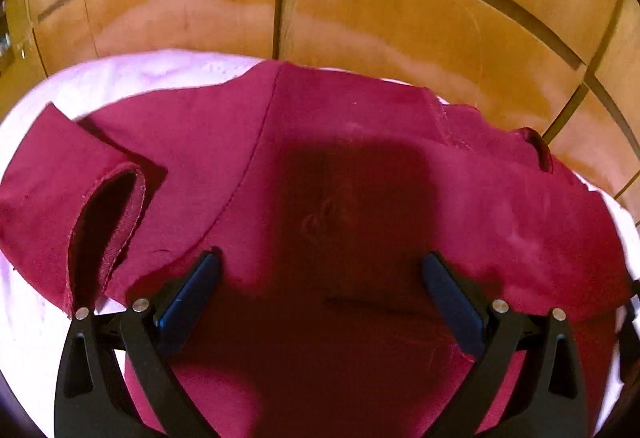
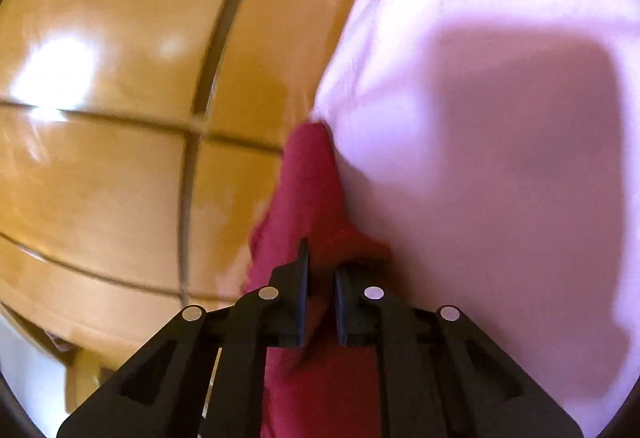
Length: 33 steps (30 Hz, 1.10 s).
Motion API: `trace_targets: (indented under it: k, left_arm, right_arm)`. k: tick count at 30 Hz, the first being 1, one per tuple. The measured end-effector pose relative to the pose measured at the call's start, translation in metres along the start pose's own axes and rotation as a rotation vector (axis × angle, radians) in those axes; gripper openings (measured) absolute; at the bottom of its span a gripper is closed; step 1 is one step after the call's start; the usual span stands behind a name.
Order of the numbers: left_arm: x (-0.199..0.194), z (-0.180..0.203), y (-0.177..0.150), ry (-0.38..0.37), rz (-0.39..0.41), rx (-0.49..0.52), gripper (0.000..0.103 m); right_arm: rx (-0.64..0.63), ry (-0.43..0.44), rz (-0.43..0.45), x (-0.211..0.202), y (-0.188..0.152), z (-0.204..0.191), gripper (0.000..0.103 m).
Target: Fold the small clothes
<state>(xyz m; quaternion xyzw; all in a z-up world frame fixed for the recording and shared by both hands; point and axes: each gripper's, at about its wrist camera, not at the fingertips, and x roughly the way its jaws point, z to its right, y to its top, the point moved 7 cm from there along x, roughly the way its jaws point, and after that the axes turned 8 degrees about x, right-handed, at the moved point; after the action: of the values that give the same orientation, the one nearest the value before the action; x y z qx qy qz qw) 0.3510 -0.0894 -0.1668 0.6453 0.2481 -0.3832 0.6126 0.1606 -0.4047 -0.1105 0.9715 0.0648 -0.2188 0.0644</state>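
A dark red small garment (image 1: pixel 320 165) lies spread on a white bed sheet (image 1: pixel 132 77), with a sleeve opening (image 1: pixel 104 222) at its left. My left gripper (image 1: pixel 320 270) is open just above the garment's middle, holding nothing. In the right wrist view my right gripper (image 2: pixel 320 270) is shut on a fold of the red garment (image 2: pixel 308 173), which runs forward from the jaws along the edge of the white sheet (image 2: pixel 480 117).
Wooden cupboard doors with dark grooves (image 1: pixel 400 17) stand behind the bed and fill the left of the right wrist view (image 2: pixel 120 117). The sheet stretches away to the right of the right gripper.
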Motion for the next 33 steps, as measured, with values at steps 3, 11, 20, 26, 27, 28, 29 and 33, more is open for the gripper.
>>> trace_targets:
  k: [3, 11, 20, 26, 27, 28, 29, 33]
  left_arm:
    - [-0.001, 0.011, -0.006, 0.033, 0.018, 0.06, 0.101]
    - [-0.012, 0.004, -0.013, -0.015, 0.015, 0.047, 0.101]
    - [-0.027, 0.001, -0.011, -0.038, 0.069, -0.009, 0.101]
    - [-0.001, -0.012, -0.003, 0.019, 0.009, -0.043, 0.101]
    - [0.003, -0.012, -0.004, 0.02, 0.008, -0.037, 0.101]
    - [0.003, -0.012, -0.004, 0.022, 0.012, -0.033, 0.101]
    - [0.004, -0.012, -0.004, 0.023, 0.011, -0.031, 0.101]
    - [0.007, -0.015, -0.005, 0.006, 0.016, -0.035, 0.101]
  right_arm:
    - [-0.153, -0.107, 0.006, 0.003, -0.003, -0.001, 0.01]
    - [-0.065, -0.062, -0.078, -0.014, -0.003, 0.017, 0.013]
    - [-0.439, -0.219, 0.098, -0.06, 0.002, -0.038, 0.04]
    - [-0.708, -0.344, 0.022, 0.031, -0.013, -0.073, 0.04]
    - [-0.71, -0.373, 0.026, 0.038, -0.011, -0.067, 0.04]
    - [-0.7, -0.419, 0.028, 0.048, -0.006, -0.057, 0.04]
    - [-0.695, -0.453, 0.028, 0.052, -0.002, -0.046, 0.035]
    - [-0.69, -0.52, 0.086, 0.05, 0.009, -0.017, 0.031]
